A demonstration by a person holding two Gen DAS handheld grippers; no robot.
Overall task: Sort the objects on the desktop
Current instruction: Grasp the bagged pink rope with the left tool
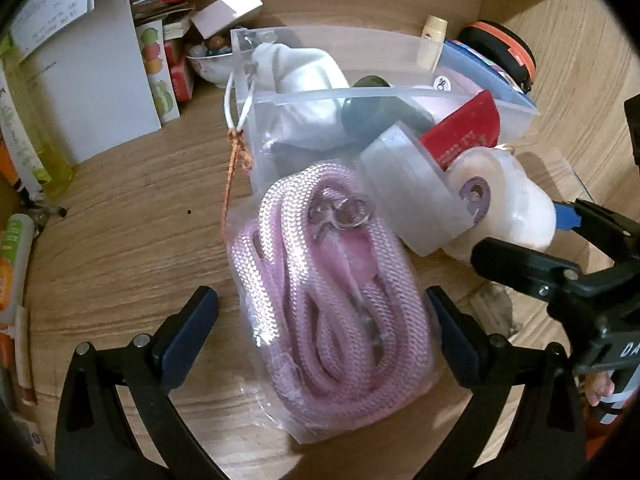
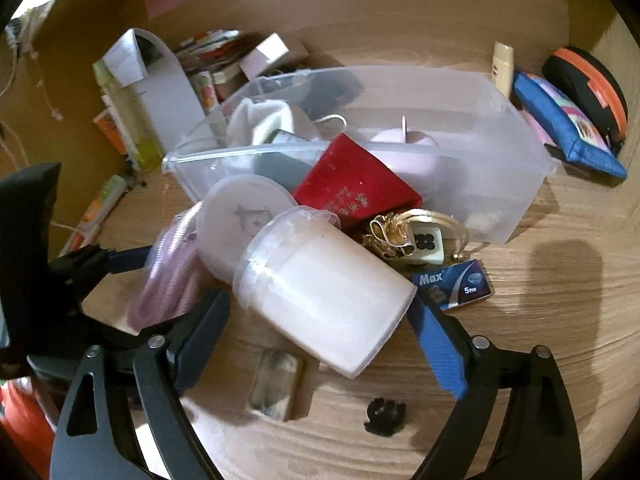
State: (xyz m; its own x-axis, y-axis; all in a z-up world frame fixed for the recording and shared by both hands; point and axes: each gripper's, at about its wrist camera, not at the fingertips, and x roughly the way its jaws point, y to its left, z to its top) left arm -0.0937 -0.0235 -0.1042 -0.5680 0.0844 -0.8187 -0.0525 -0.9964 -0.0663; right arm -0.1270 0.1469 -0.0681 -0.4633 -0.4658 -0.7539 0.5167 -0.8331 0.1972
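Observation:
A clear bag with a coiled pink rope (image 1: 332,304) lies on the wooden desk between the open fingers of my left gripper (image 1: 324,312); whether the pads touch it is unclear. My right gripper (image 2: 320,316) brackets a white plastic jar (image 2: 320,292), which lies on its side with a round lid (image 2: 244,212) behind it; the jar also shows in the left wrist view (image 1: 504,204). A clear plastic bin (image 2: 520,184) behind holds a red box (image 2: 356,192), a white cloth (image 2: 260,120) and a pink object (image 2: 404,148).
Gold trinkets and a mahjong tile (image 2: 424,244), a blue "Max" packet (image 2: 452,284), a small clear block (image 2: 276,384) and a black clip (image 2: 384,416) lie near the jar. A blue pouch (image 2: 568,124) and an orange-black case (image 2: 588,88) sit right. Papers and bottles (image 1: 80,80) crowd the left.

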